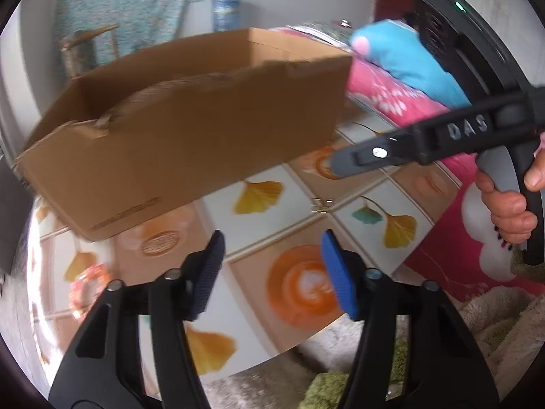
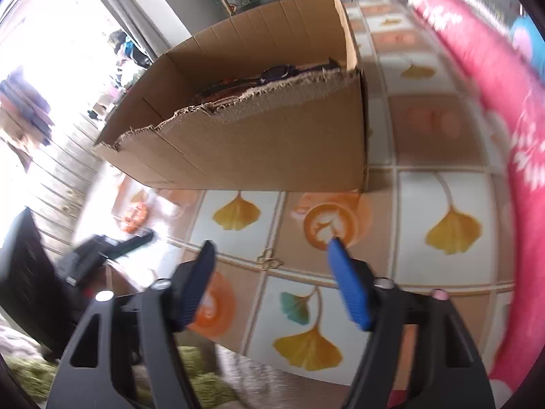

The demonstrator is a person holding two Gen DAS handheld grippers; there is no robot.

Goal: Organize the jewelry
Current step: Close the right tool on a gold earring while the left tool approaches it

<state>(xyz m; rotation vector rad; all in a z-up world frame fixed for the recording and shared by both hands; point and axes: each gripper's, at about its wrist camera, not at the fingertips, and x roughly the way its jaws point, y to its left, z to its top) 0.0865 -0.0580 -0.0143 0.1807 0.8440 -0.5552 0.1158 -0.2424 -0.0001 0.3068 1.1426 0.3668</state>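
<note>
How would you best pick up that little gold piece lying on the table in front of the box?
The small gold piece lies flat on the patterned table, clear of the cardboard box. I'd probably come straight down from above and pinch across its narrow middle, where the looped wire gives the pads something to catch.

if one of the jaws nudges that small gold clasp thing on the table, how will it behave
The small gold piece looks thin and flat, lying on the glossy patterned tablecloth, so it would probably slide rather than roll. It seems very light, likely to skitter away from a push. Its fine looped shape suggests it could bend or slip out of wide pads.
</note>
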